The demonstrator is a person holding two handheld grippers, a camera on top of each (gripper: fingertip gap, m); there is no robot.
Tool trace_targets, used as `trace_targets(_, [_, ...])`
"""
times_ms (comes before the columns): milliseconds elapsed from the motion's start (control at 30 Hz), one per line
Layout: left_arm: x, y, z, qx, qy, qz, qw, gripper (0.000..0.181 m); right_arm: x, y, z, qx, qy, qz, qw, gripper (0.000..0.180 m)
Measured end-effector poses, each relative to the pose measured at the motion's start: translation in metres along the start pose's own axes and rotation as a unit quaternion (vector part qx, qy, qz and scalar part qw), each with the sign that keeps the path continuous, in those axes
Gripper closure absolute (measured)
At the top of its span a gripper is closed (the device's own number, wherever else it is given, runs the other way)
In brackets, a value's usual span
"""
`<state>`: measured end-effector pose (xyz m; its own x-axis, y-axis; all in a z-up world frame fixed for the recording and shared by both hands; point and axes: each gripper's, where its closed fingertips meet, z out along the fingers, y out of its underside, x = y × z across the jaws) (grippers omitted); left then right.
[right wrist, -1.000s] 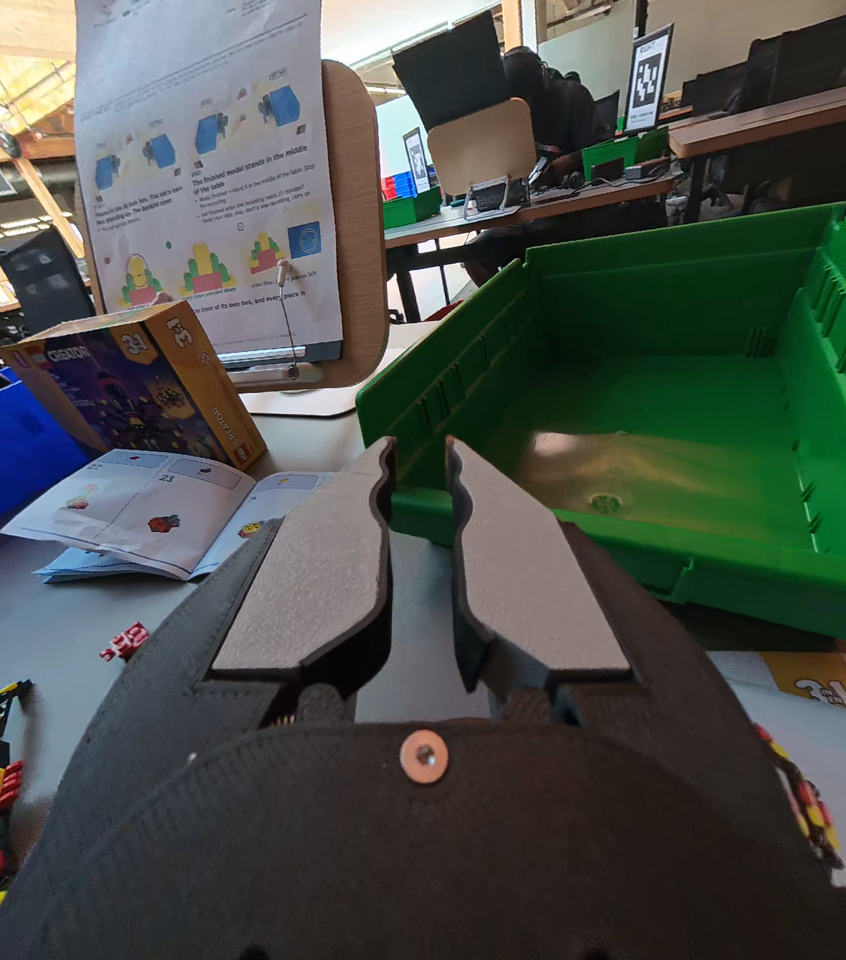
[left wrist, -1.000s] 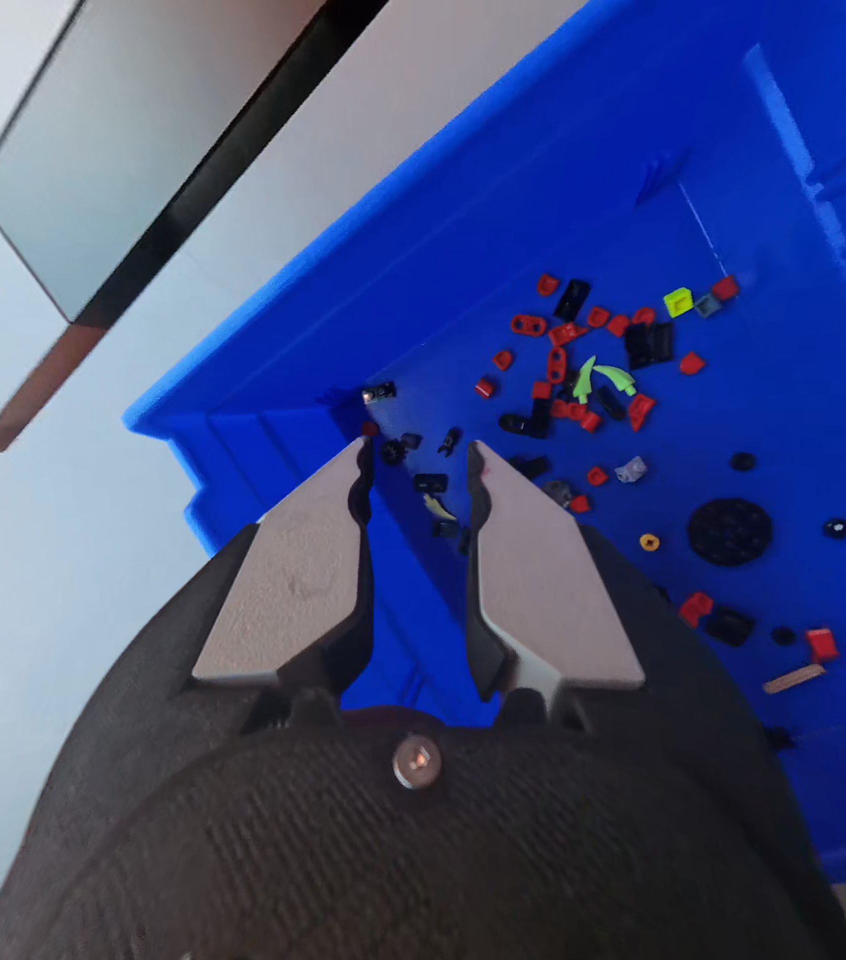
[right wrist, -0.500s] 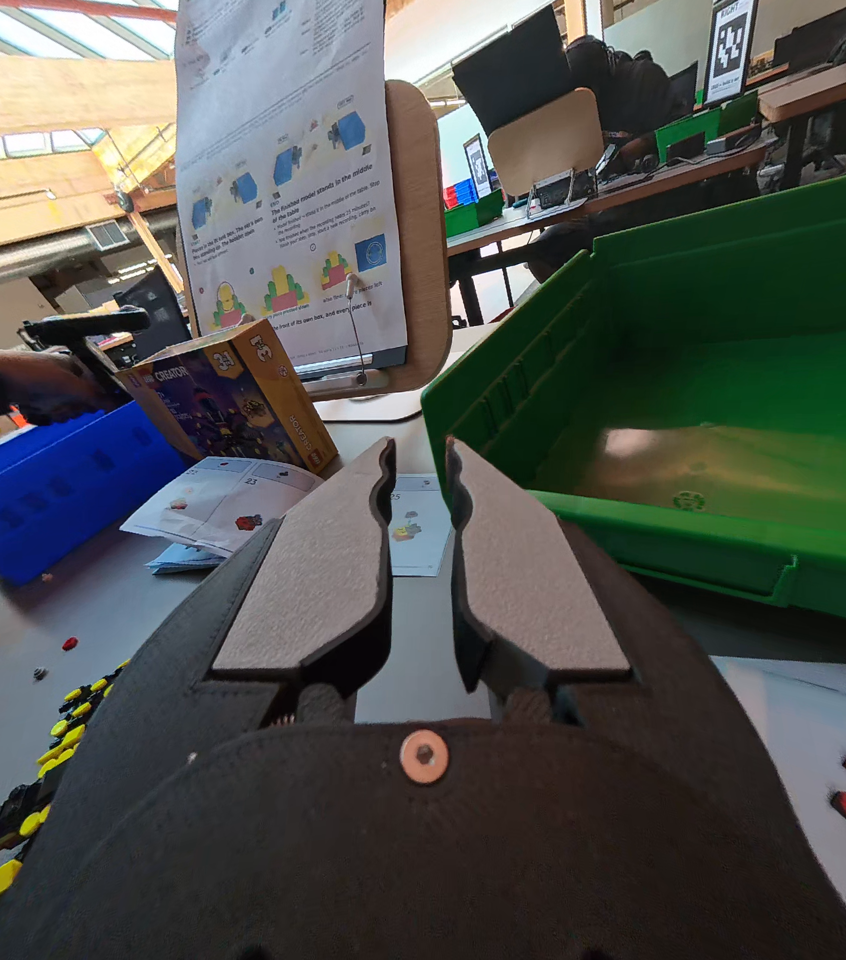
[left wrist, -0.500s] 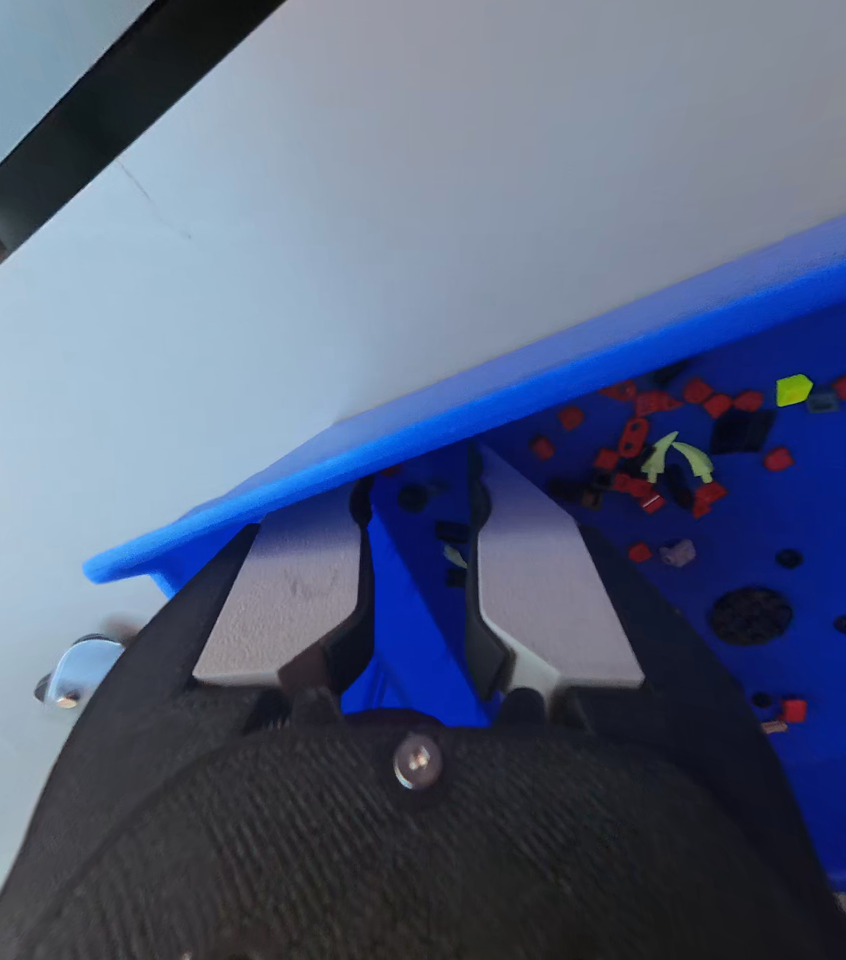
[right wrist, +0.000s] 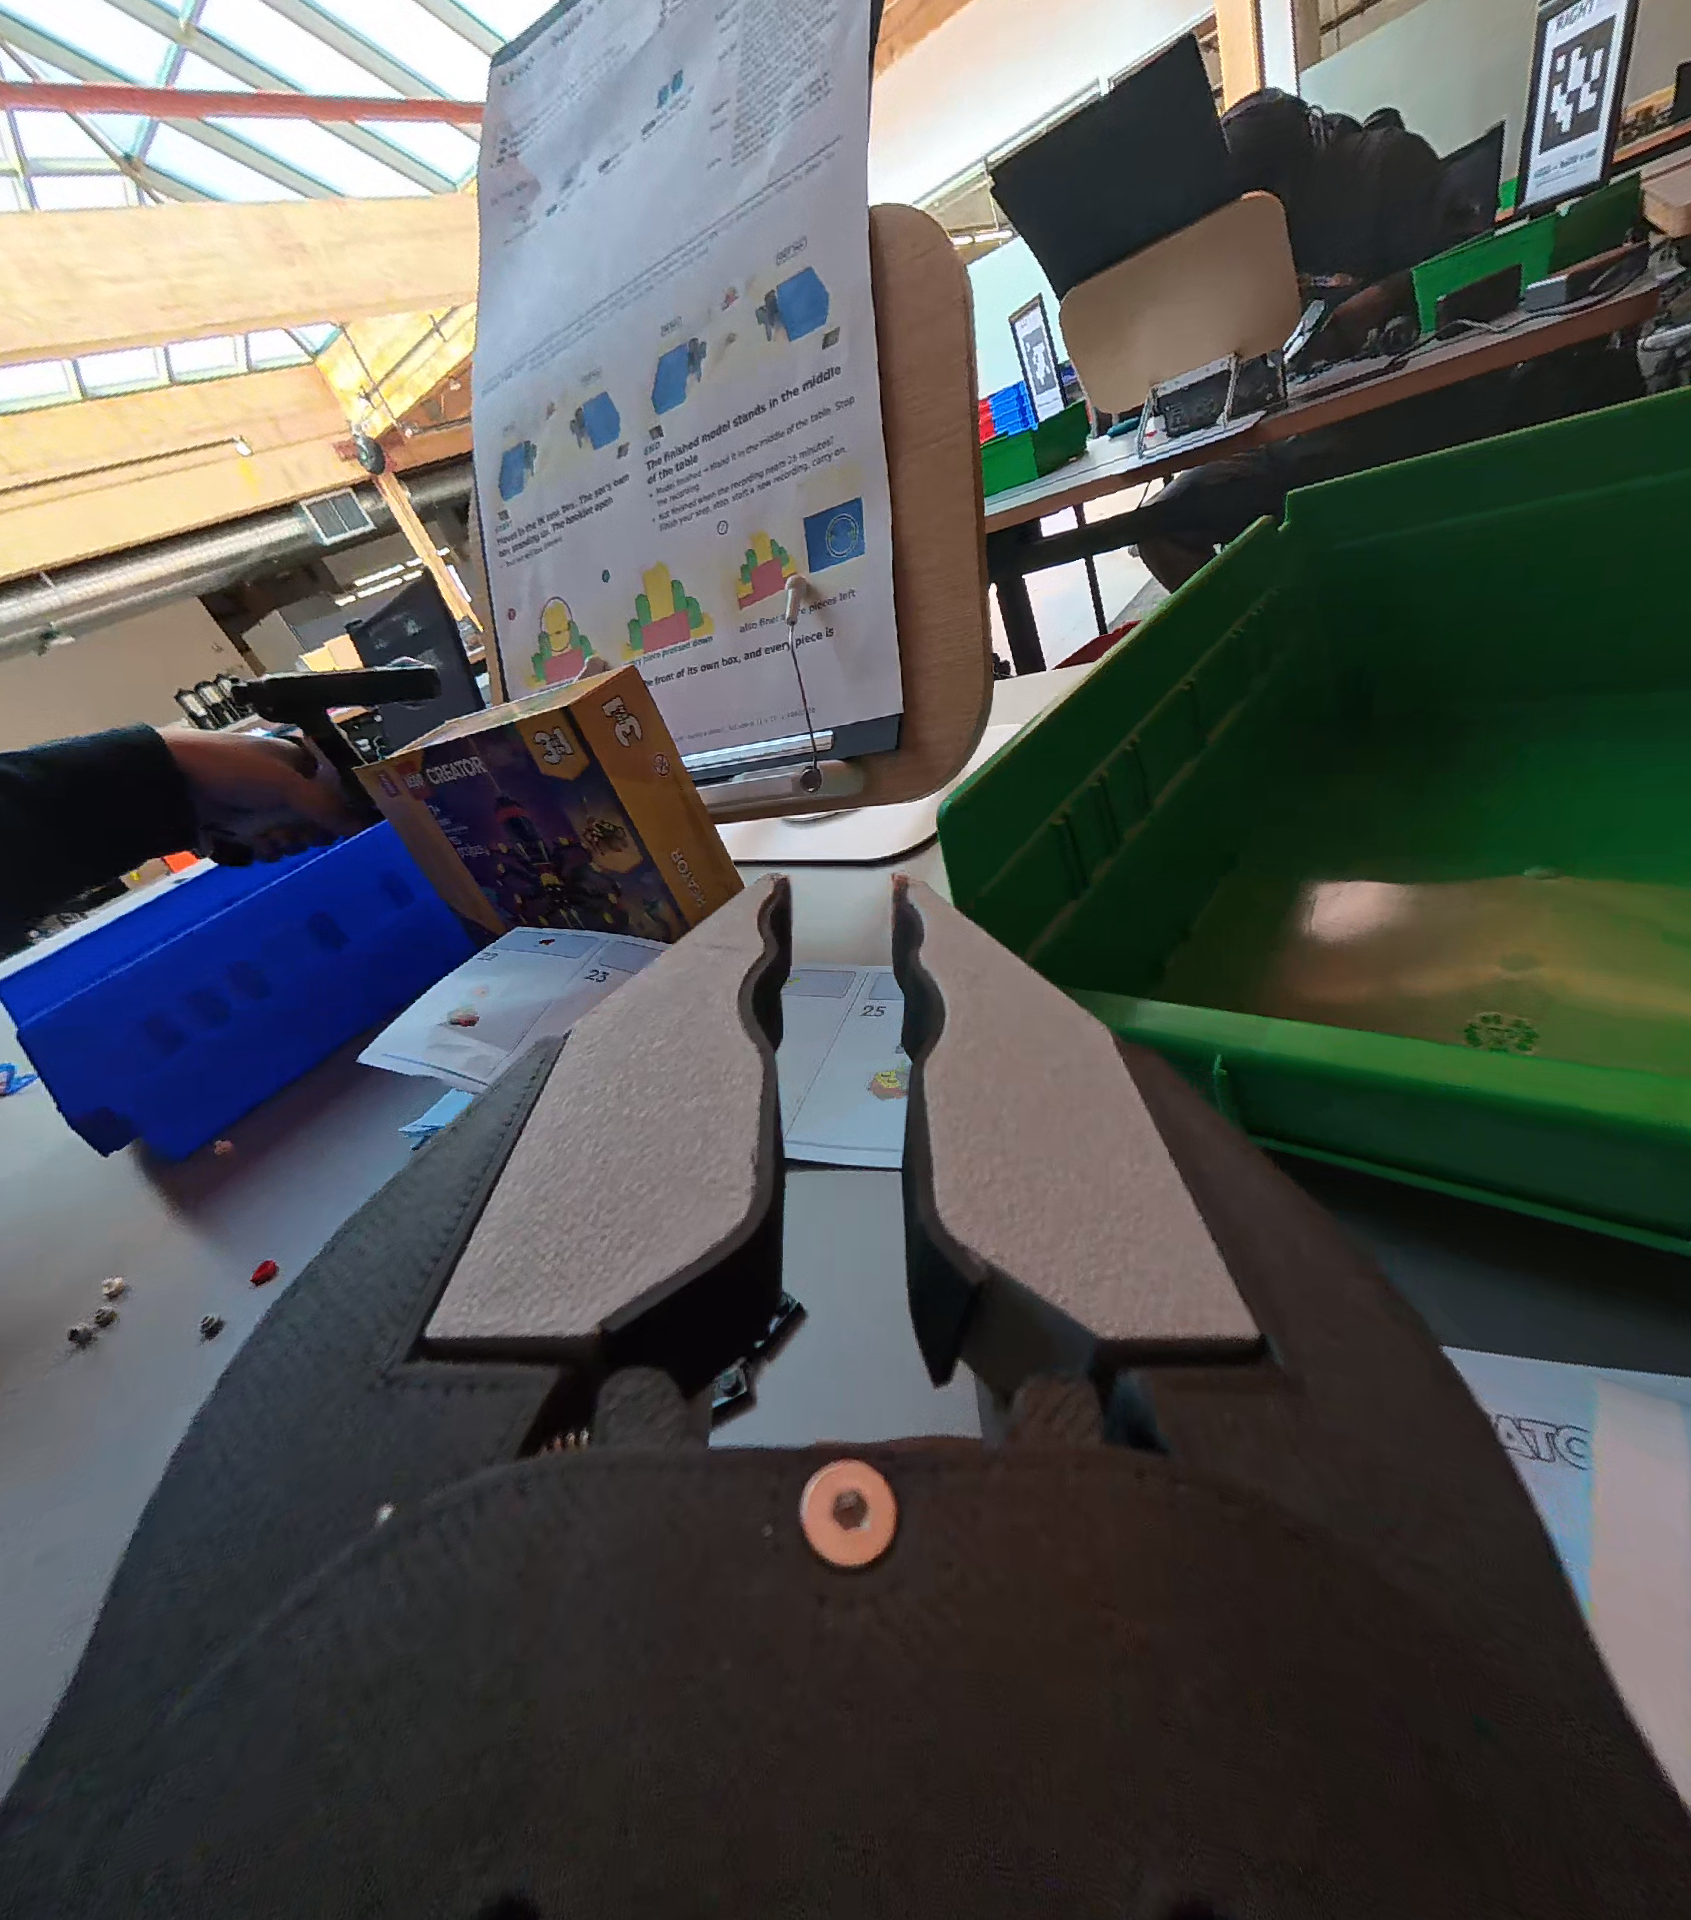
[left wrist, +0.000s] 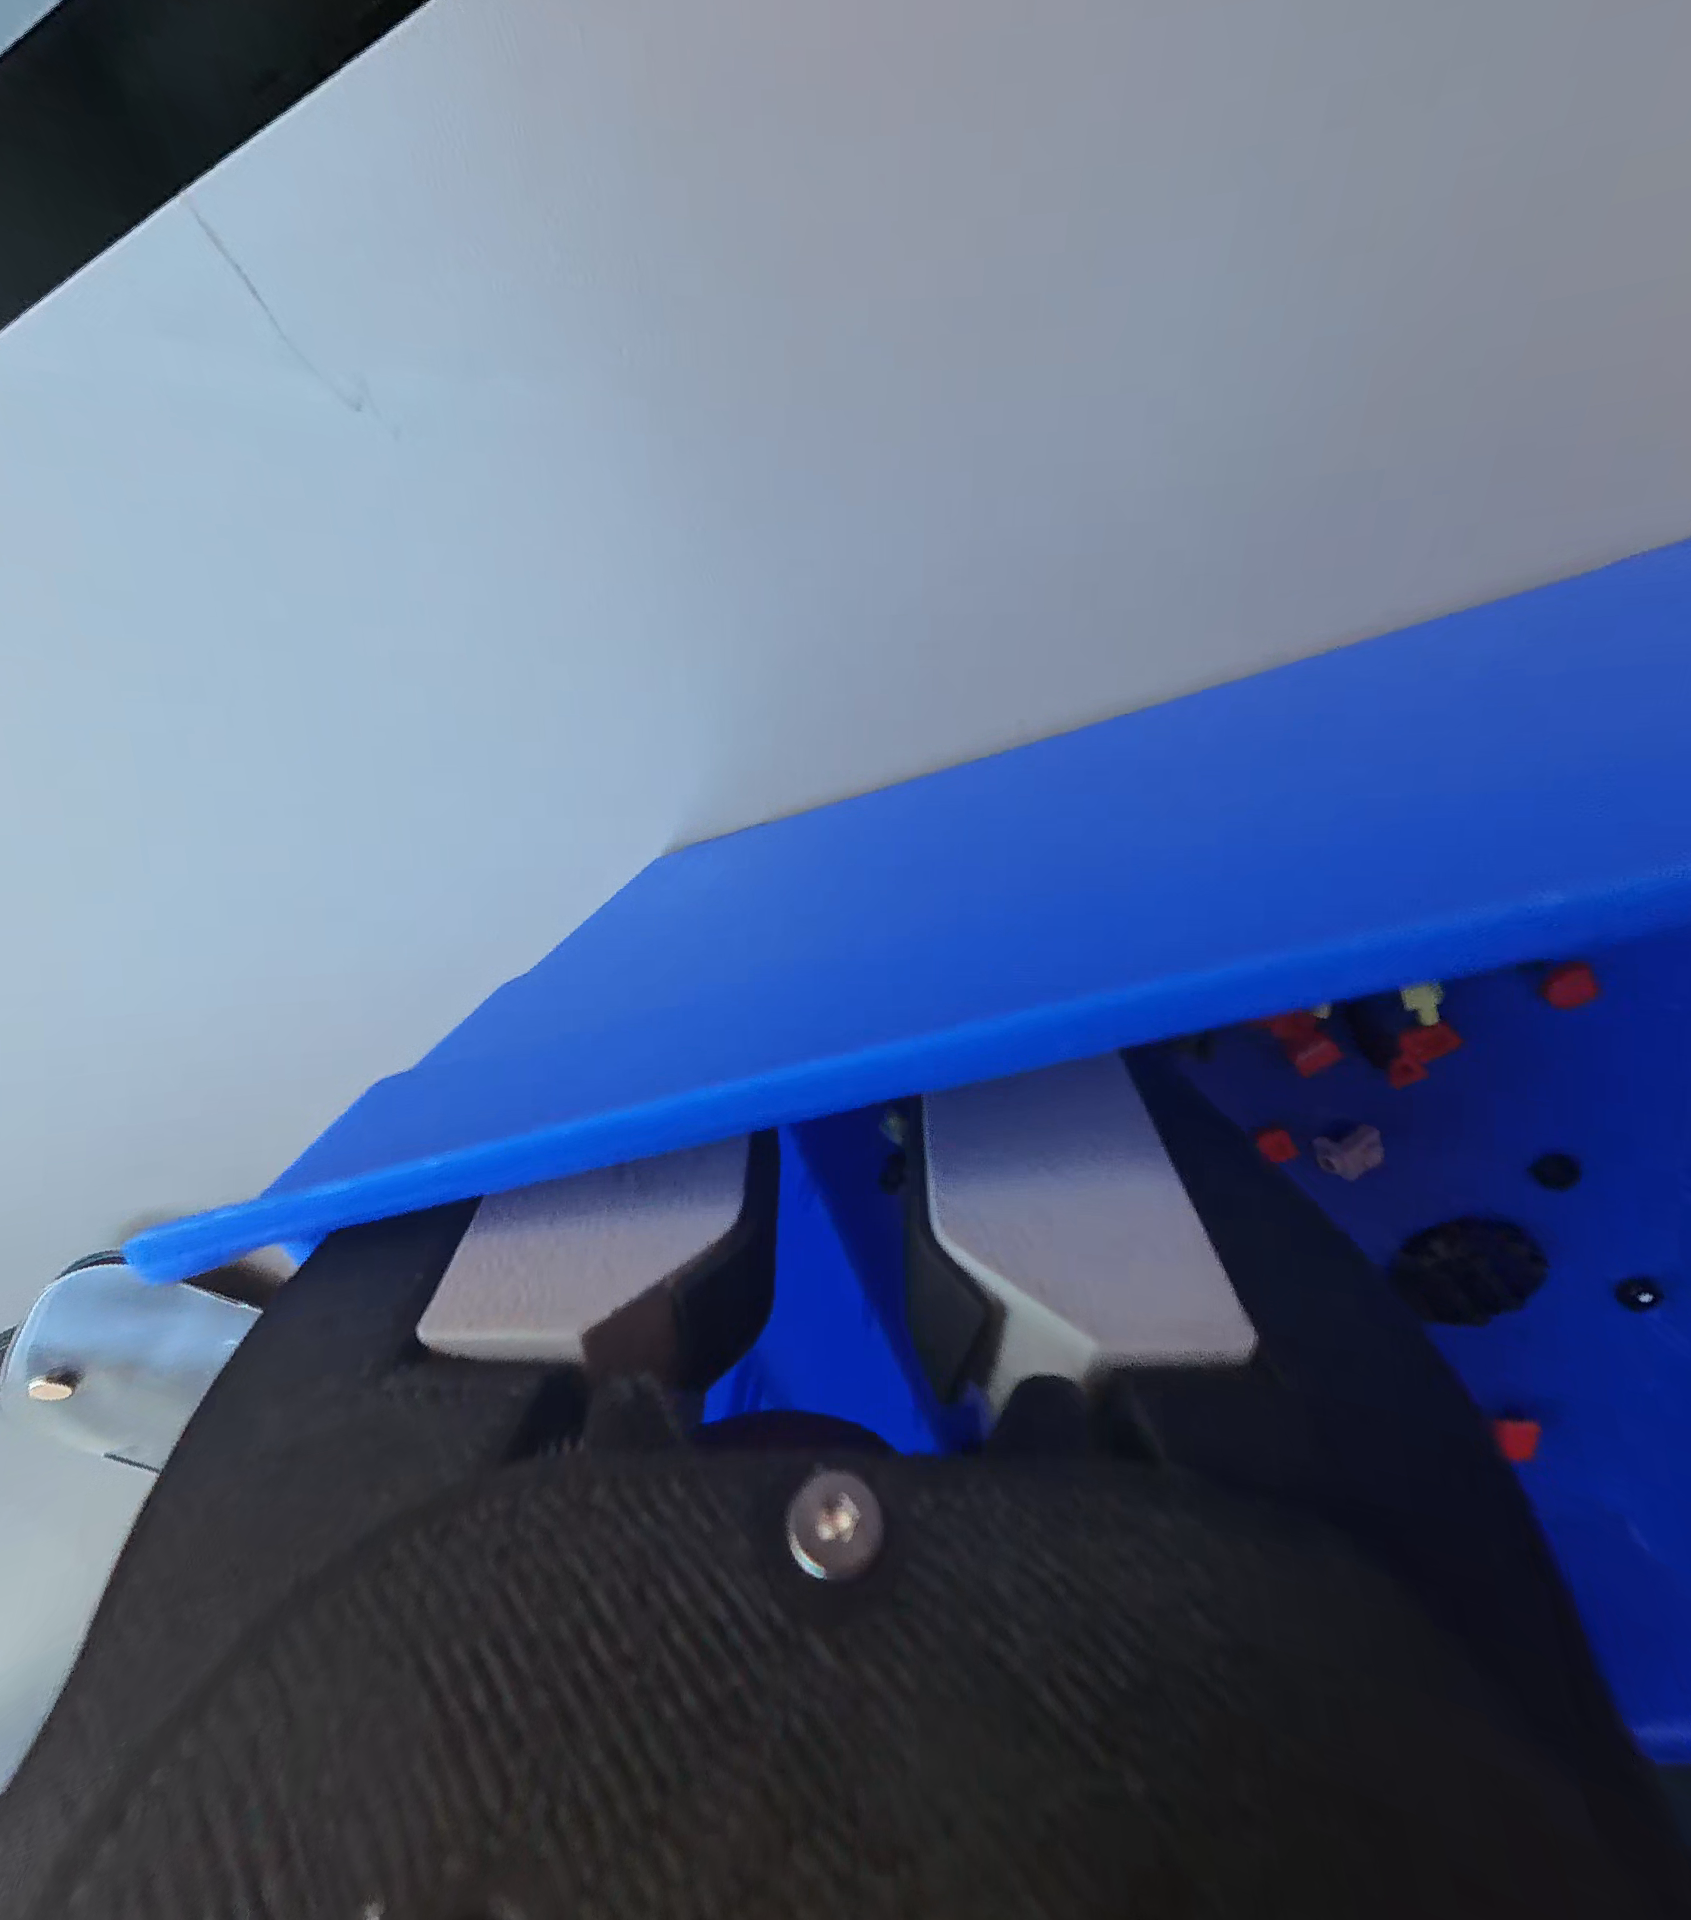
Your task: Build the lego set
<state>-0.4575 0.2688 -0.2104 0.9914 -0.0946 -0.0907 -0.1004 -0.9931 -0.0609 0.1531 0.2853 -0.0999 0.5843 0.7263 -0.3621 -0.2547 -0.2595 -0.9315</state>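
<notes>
The left gripper [left wrist: 841, 1132] reaches under the blue bin's [left wrist: 1080, 935] rim toward loose lego pieces [left wrist: 1412, 1049], fingers slightly parted and empty, while the right gripper [right wrist: 841, 888], likewise parted and empty, hovers over the worktop [right wrist: 41, 1455] beside the green bin [right wrist: 1443, 1101].

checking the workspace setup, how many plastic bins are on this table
2. The blue bin sits at the left, with the left tool reaching over its wall; the empty green bin sits at the right. Others may lie outside the views.
</notes>
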Motion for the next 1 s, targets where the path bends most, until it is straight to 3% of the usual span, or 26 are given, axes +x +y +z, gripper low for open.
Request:
trace_targets(33, [0.000,0.000,0.000,0.002,-0.002,-0.002,1.000,0.166,-0.002,0.000,0.000,0.001,-0.004,0.001,1.000,0.164])
trace_targets(467, [0.005,-0.001,0.000,0.019,-0.027,0.024,0.999,0.169,-0.016,-0.004,-0.002,0.012,-0.036,0.016,0.999,0.164])
trace_targets(1000, [0.016,-0.001,-0.003,0.010,-0.020,0.048,0.999,0.154,-0.018,-0.006,-0.003,0.016,-0.045,0.021,0.999,0.164])
